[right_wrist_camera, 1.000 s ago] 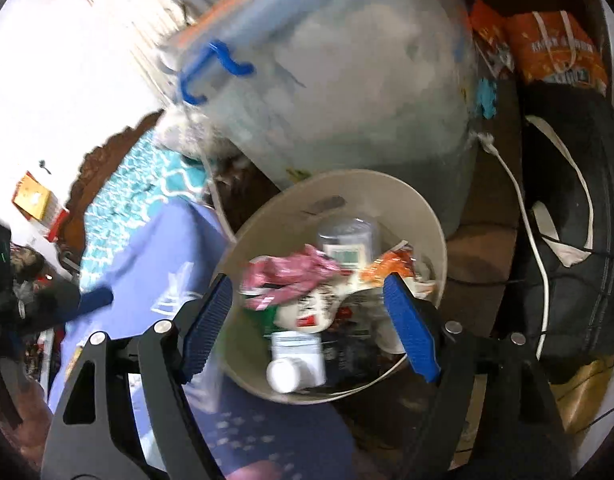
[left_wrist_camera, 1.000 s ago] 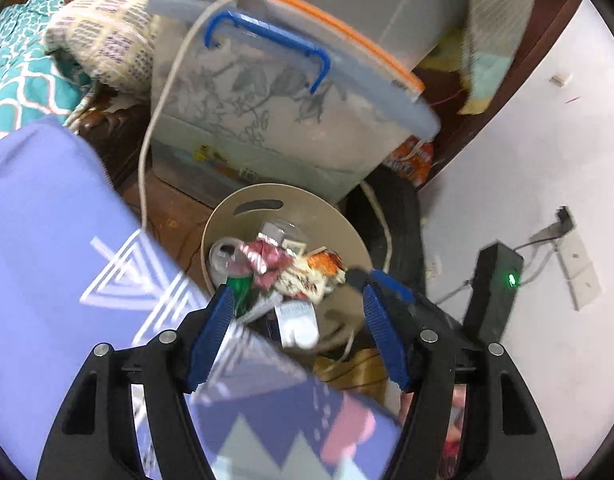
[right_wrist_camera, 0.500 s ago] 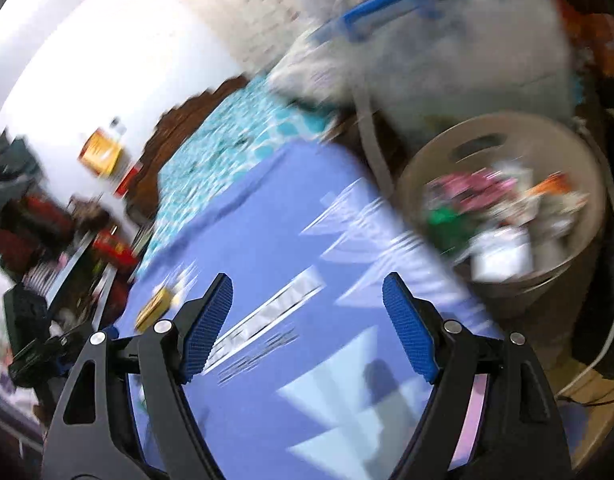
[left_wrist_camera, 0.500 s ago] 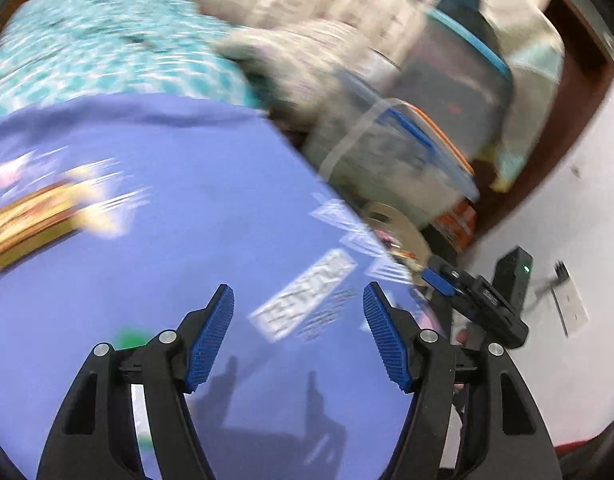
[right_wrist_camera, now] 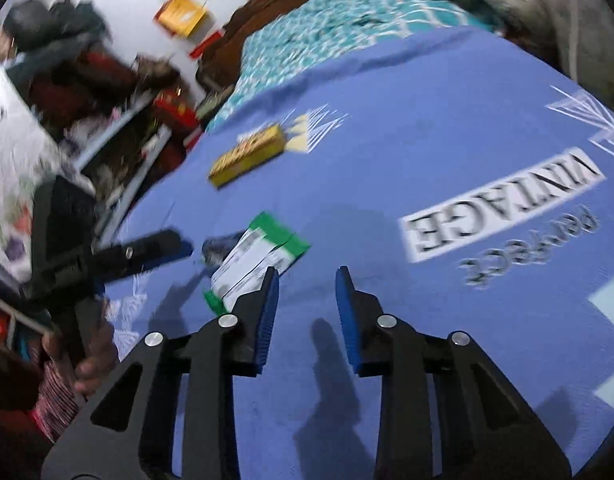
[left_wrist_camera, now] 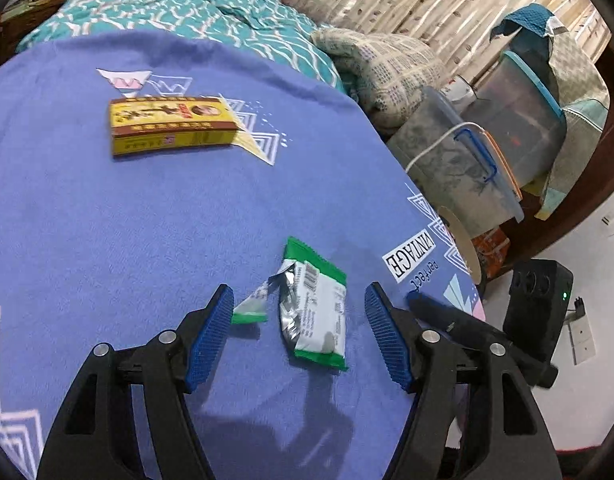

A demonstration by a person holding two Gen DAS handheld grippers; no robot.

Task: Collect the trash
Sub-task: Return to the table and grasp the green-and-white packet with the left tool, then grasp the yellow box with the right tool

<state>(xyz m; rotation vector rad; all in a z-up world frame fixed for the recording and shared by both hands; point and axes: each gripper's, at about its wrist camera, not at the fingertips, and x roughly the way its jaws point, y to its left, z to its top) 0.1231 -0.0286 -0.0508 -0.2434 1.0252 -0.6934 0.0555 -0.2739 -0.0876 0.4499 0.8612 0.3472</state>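
The left gripper (left_wrist_camera: 297, 332) hangs with fingers wide above a crinkled green-and-silver foil wrapper (left_wrist_camera: 313, 312) lying flat on the soft blue printed cloth (left_wrist_camera: 107, 220), a torn-off scrap (left_wrist_camera: 251, 308) just beside it. The right gripper (right_wrist_camera: 305, 312) has just been closing its fingers to a narrow gap with nothing between them. Only the left view reads the yellow rectangular cardboard box (left_wrist_camera: 173, 126) sharply and catches the tan bin's rim (left_wrist_camera: 465, 246); the right view is blurred.

The left gripper (left_wrist_camera: 297, 334) points down with its jaws wide apart. The right gripper (right_wrist_camera: 307, 308) points down too. Its jaws have just been closing, with nothing between them.
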